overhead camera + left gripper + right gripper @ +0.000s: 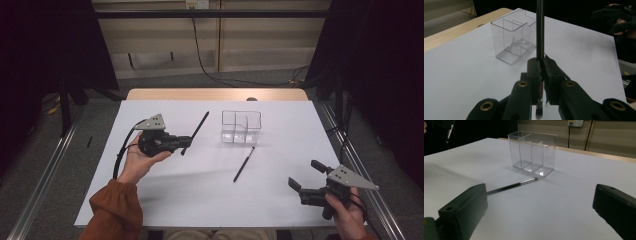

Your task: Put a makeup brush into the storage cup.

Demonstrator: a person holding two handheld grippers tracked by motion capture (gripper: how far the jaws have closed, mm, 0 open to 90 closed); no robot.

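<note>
The left gripper (184, 142) is clamped on a brush (196, 131) held above the surface (165, 195). Right of it stands the clear organizer (241, 127), with a second brush (243, 164) lying just before it. The right gripper (306, 175) hovers with jaws wide, holding nothing.

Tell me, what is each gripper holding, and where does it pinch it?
The left gripper pinches a thin black brush near its bristle end. The right gripper is open and holds nothing.
</note>
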